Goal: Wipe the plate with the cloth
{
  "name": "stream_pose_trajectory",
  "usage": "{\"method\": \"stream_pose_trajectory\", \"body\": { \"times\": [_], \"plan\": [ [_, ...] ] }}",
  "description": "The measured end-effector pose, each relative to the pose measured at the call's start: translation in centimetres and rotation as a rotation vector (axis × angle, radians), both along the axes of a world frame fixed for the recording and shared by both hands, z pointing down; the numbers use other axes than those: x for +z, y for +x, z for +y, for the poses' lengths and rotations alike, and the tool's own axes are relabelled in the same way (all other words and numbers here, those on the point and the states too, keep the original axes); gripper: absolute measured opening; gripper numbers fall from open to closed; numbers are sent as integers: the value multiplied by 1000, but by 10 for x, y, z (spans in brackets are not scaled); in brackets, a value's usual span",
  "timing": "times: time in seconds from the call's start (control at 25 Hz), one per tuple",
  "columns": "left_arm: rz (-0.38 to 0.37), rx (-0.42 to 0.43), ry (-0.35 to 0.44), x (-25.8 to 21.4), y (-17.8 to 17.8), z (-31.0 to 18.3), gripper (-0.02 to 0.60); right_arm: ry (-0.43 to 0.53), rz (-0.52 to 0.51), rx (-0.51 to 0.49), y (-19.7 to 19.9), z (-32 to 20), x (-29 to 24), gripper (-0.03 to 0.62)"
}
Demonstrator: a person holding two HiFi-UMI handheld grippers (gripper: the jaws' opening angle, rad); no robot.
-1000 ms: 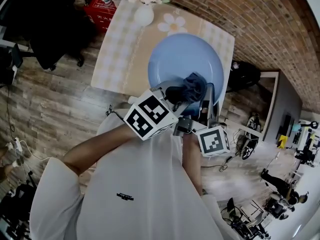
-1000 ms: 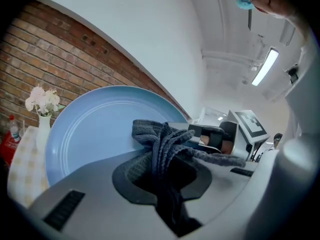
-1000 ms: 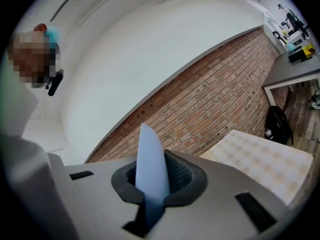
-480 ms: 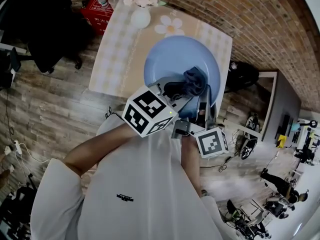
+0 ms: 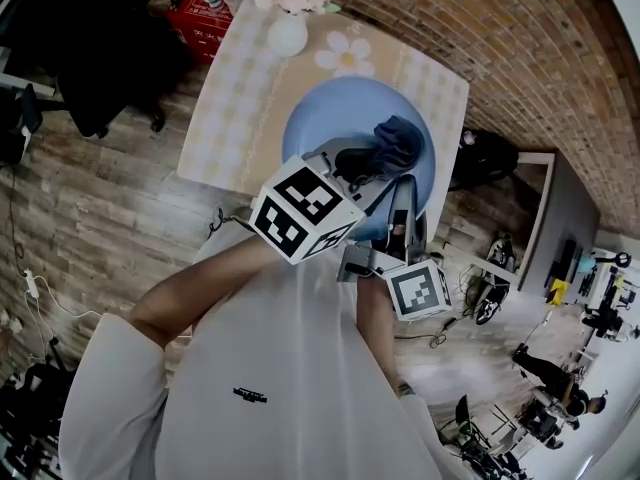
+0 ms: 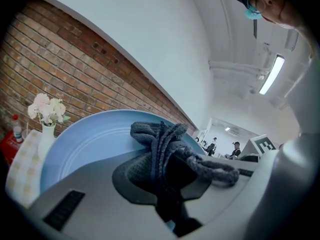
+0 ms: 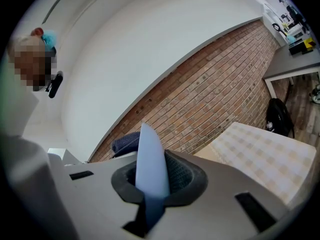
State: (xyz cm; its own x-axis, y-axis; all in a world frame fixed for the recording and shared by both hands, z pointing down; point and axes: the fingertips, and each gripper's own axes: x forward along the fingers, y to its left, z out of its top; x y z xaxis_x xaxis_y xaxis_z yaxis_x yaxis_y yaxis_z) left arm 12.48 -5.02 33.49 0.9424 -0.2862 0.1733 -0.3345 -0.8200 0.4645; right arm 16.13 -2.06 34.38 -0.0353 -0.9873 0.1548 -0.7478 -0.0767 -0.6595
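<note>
A pale blue plate (image 5: 340,118) is held up above the table, tilted toward me. My right gripper (image 5: 404,200) is shut on its near right rim; the right gripper view shows the plate (image 7: 151,166) edge-on between the jaws. My left gripper (image 5: 358,160) is shut on a dark blue-grey cloth (image 5: 392,146), which is bunched against the plate's face at its right half. In the left gripper view the cloth (image 6: 167,151) fills the jaws, with the plate (image 6: 85,141) right behind it.
Below stands a table (image 5: 235,98) with a checked beige cloth. A white vase of pale flowers (image 5: 288,13) sits at its far edge, with a flower-shaped mat (image 5: 345,53) beside it. A red box (image 5: 205,13) lies on the floor beyond. A brick wall (image 5: 520,58) runs along the right.
The plate and both grippers have shifted slightly. The cloth has moved a little farther up the plate's face. Both grips are unchanged.
</note>
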Motion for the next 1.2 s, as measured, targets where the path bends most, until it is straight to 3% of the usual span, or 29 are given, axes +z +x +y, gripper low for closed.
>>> {"method": "stream_pose_trajectory", "body": {
  "times": [0.36, 0.56, 0.88, 1.2],
  "plan": [
    [-18, -43, 18, 2, -6, -14, 61, -17, 39, -10, 4, 5, -1, 58],
    [-30, -79, 18, 5, -14, -27, 61, -4, -6, -5, 3, 4, -2, 58],
    [-53, -118, 13, 16, -26, -41, 61, -20, 27, -8, 7, 1, -3, 58],
    [-98, -159, 5, 35, -49, -50, 61, -7, -6, 5, 3, 1, -2, 58]
  ]
}}
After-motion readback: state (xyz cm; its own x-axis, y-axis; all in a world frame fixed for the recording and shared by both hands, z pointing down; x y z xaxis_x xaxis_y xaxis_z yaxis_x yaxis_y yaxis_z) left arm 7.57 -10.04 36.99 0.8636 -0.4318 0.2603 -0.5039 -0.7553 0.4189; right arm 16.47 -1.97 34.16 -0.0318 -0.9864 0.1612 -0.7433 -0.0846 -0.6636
